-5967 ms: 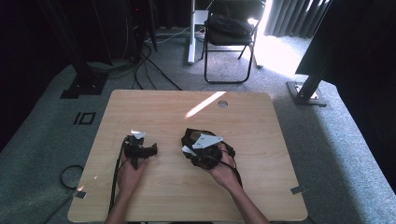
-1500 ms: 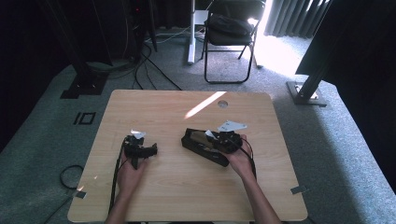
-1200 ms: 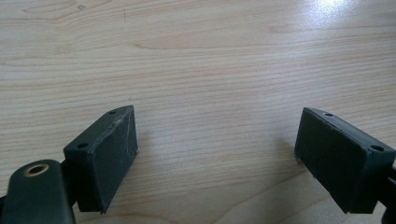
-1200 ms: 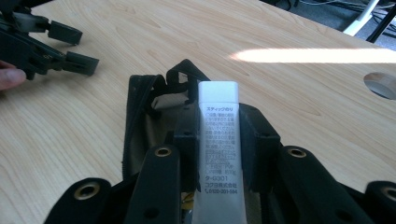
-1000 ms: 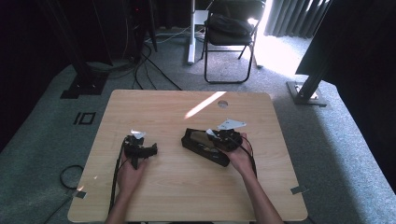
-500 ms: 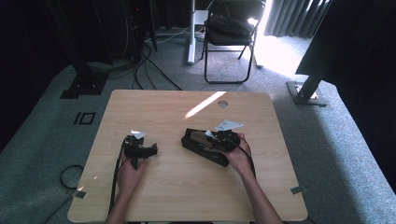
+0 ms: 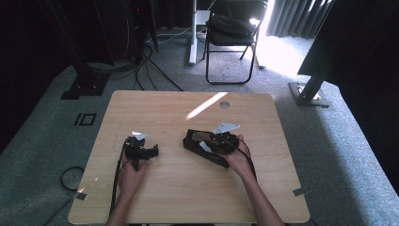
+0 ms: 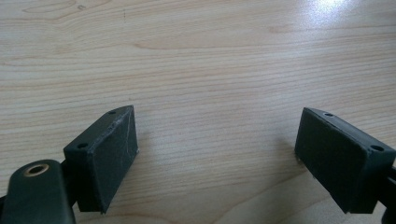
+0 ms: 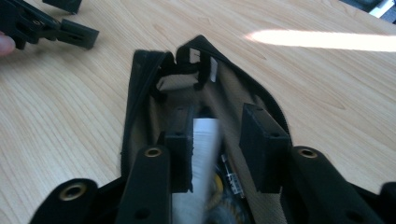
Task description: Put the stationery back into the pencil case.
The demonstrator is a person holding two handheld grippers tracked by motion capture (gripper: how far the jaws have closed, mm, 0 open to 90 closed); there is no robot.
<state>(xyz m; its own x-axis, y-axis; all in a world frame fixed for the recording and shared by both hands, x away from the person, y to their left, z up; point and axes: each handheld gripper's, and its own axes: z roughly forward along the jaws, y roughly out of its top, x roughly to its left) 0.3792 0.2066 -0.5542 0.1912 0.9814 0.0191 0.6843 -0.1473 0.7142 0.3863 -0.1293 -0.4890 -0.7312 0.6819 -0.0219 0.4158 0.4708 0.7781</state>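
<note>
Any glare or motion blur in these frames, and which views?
High view: a sunlight streak glares on the light wooden table. Right gripper view: the same streak blows out; the white paper slip inside the open black fabric pouch is smeared. Left gripper view: sharp, faint glare top right.

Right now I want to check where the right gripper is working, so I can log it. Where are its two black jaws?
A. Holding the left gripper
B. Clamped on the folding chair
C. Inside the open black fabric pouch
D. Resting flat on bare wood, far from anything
C: in the right gripper view, the right gripper reaches into the open black fabric pouch, its jaws apart with a white slip between them, on the wooden table.
</note>
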